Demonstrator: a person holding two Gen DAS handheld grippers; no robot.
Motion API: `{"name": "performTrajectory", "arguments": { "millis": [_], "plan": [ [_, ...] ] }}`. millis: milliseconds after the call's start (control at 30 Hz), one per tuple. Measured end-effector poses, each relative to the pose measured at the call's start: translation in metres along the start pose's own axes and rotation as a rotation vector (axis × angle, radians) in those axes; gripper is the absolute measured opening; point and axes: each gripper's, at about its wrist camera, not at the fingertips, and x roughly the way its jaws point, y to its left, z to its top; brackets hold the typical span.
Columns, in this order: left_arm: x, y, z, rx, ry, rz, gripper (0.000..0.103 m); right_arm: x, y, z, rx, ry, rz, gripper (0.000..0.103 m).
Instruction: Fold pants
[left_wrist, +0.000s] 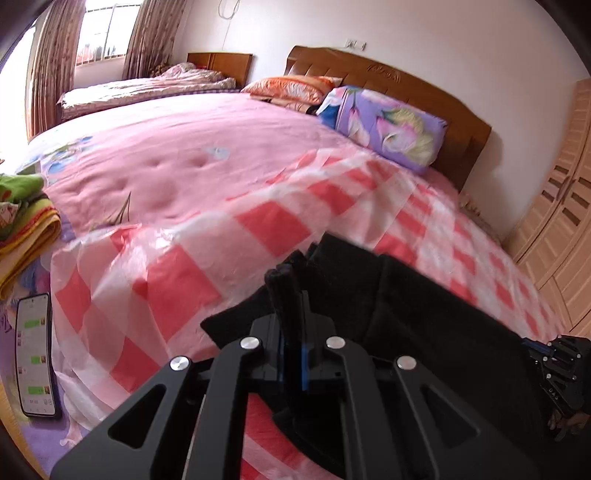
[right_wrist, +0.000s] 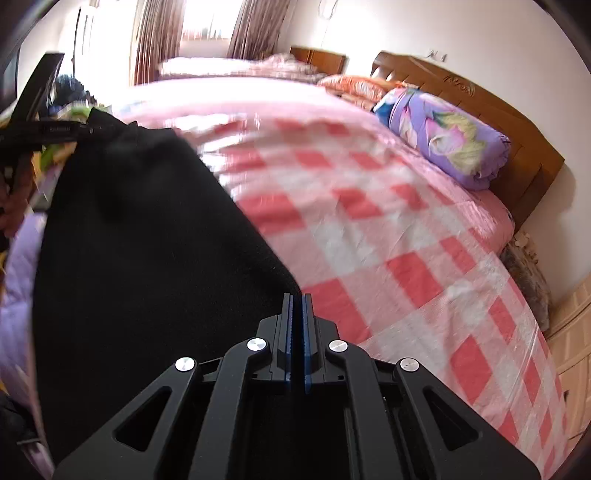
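The black pants (left_wrist: 424, 314) hang stretched between my two grippers above a red-and-white checked plastic sheet (left_wrist: 258, 229) on the bed. My left gripper (left_wrist: 291, 291) is shut on a bunched edge of the pants. My right gripper (right_wrist: 296, 306) is shut with the pants' edge (right_wrist: 140, 240) pinched at its tips; the cloth spreads away to the left. The right gripper also shows at the right edge of the left wrist view (left_wrist: 565, 365), and the left gripper at the upper left of the right wrist view (right_wrist: 40, 129).
A pink quilt (left_wrist: 184, 147) covers the bed, with a purple floral pillow (left_wrist: 391, 129) and an orange pillow (left_wrist: 295, 88) at the wooden headboard (left_wrist: 406, 81). Folded cloths (left_wrist: 22, 221) and a phone (left_wrist: 35, 354) lie at the left. A wardrobe (left_wrist: 561, 229) stands on the right.
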Motion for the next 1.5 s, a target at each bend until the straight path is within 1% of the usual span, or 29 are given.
{"name": "performTrajectory", "arguments": {
  "millis": [100,167,233,267,300,333,367,400,433,467,500,567,600,667,733,800,867,900,967,1033,1067,1133,1200,1267,1300,1367,1400,1433,1500],
  "plan": [
    [0.001,0.009,-0.007,-0.008,-0.007,-0.025,0.009,-0.003,-0.009,0.003,0.071,0.000,0.056,0.005],
    [-0.004,0.011,-0.005,-0.007,-0.008,-0.014,0.016,0.000,-0.010,0.002,0.085,0.019,0.087,0.010],
    [-0.013,0.012,-0.002,-0.006,-0.014,0.044,0.035,-0.003,-0.015,0.003,0.129,0.028,0.129,0.014],
    [-0.023,0.015,-0.001,-0.018,-0.040,0.099,0.061,-0.008,-0.019,0.004,0.174,0.031,0.162,0.015],
    [-0.034,0.017,-0.001,-0.028,-0.080,0.138,0.077,-0.020,-0.028,0.004,0.243,0.010,0.205,0.023],
    [-0.052,0.017,-0.001,-0.034,-0.146,0.199,0.079,-0.029,-0.033,0.003,0.280,-0.012,0.218,0.049],
    [-0.070,0.014,-0.001,-0.028,-0.199,0.240,0.081,-0.049,-0.044,0.000,0.343,-0.068,0.213,0.067],
    [-0.084,0.010,0.000,-0.017,-0.226,0.234,0.084,-0.069,-0.049,-0.004,0.379,-0.130,0.203,0.097],
    [-0.099,0.003,-0.001,-0.002,-0.246,0.197,0.087,-0.084,-0.053,-0.008,0.394,-0.182,0.205,0.098],
    [-0.109,-0.004,-0.003,0.013,-0.254,0.154,0.095,-0.102,-0.056,-0.014,0.397,-0.226,0.211,0.098],
    [-0.119,-0.019,-0.007,0.055,-0.247,0.066,0.100,-0.111,-0.056,-0.019,0.391,-0.229,0.188,0.098],
    [-0.120,-0.053,-0.018,0.156,-0.199,-0.034,0.101,-0.121,-0.056,-0.028,0.385,-0.207,0.109,0.098],
    [-0.116,-0.070,-0.024,0.210,-0.168,-0.060,0.101,-0.121,-0.059,-0.037,0.385,-0.172,0.082,0.098],
    [-0.103,-0.107,-0.044,0.328,-0.110,-0.115,0.101,-0.116,-0.067,-0.052,0.419,-0.126,0.084,0.098],
    [-0.084,-0.130,-0.062,0.396,-0.063,-0.112,0.101,-0.104,-0.074,-0.068,0.462,-0.083,0.158,0.098],
    [-0.058,-0.138,-0.080,0.424,0.031,-0.092,0.101,-0.090,-0.073,-0.081,0.460,-0.029,0.220,0.098],
    [-0.024,-0.124,-0.095,0.385,0.137,-0.029,0.102,-0.071,-0.074,-0.094,0.451,0.058,0.150,0.096],
    [-0.022,-0.112,-0.098,0.349,0.128,-0.063,0.102,-0.056,-0.083,-0.103,0.484,0.124,0.102,0.097],
    [-0.023,-0.104,-0.095,0.327,0.144,-0.055,0.102,-0.064,-0.091,-0.105,0.537,0.042,0.150,0.096],
    [-0.029,-0.107,-0.089,0.340,0.156,0.005,0.101,-0.071,-0.096,-0.101,0.591,0.041,0.122,0.095],
    [-0.037,-0.110,-0.085,0.337,0.139,0.026,0.100,-0.075,-0.094,-0.097,0.580,0.020,0.121,0.095],
    [-0.060,-0.131,-0.073,0.342,0.065,-0.075,0.101,-0.079,-0.088,-0.086,0.543,-0.023,0.161,0.095],
    [-0.068,-0.159,-0.064,0.373,0.036,-0.146,0.101,-0.073,-0.083,-0.078,0.533,-0.005,0.124,0.095],
    [-0.060,-0.186,-0.060,0.412,0.063,-0.214,0.101,-0.066,-0.092,-0.082,0.571,0.031,0.072,0.095],
    [-0.043,-0.201,-0.060,0.419,0.114,-0.245,0.101,-0.062,-0.102,-0.088,0.612,0.047,0.047,0.095],
    [-0.010,-0.213,-0.066,0.409,0.207,-0.234,0.101,-0.051,-0.122,-0.105,0.649,0.078,-0.017,0.096],
    [0.009,-0.217,-0.066,0.408,0.251,-0.220,0.101,-0.044,-0.132,-0.112,0.670,0.092,-0.007,0.096],
    [0.026,-0.218,-0.071,0.403,0.295,-0.189,0.101,-0.046,-0.143,-0.112,0.694,0.058,0.026,0.095],
    [0.027,-0.227,-0.090,0.483,0.222,-0.124,0.102,-0.057,-0.157,-0.110,0.696,0.066,-0.056,0.096]
  ]
}}
